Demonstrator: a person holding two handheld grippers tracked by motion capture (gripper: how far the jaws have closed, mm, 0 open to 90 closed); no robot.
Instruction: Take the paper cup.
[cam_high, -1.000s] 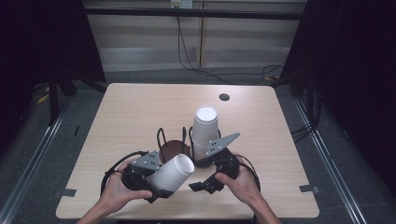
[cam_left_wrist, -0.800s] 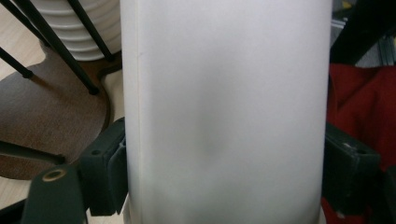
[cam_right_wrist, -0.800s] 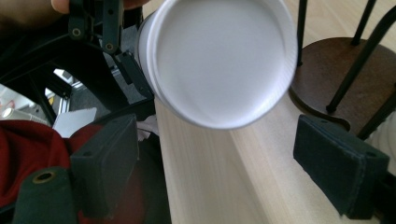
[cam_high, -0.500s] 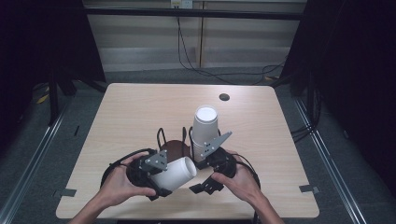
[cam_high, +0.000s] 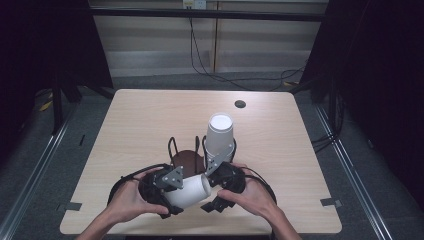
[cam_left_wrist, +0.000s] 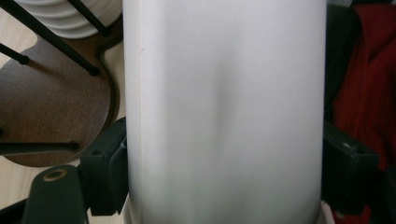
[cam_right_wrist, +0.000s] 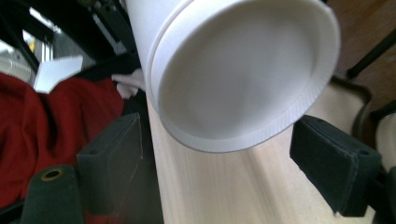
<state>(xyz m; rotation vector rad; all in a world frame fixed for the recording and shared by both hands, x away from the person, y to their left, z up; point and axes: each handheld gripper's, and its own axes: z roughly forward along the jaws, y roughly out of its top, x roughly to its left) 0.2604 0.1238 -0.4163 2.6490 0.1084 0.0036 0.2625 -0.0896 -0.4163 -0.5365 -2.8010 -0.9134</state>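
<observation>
My left hand-held gripper (cam_high: 172, 192) clamps a white cup (cam_high: 190, 191) sideways.
My right hand-held gripper (cam_high: 212, 187) gapes at its rim; the wire rack (cam_high: 186, 150) and cup stack (cam_high: 219, 135) stand just behind on the tabletop (cam_high: 140, 120).

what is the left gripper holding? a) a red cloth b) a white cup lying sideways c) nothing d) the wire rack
b: the left gripper has its jaws pressed on both sides of the white cup, which lies sideways, bottom end toward the right gripper, whose jaws stand apart around it.
</observation>
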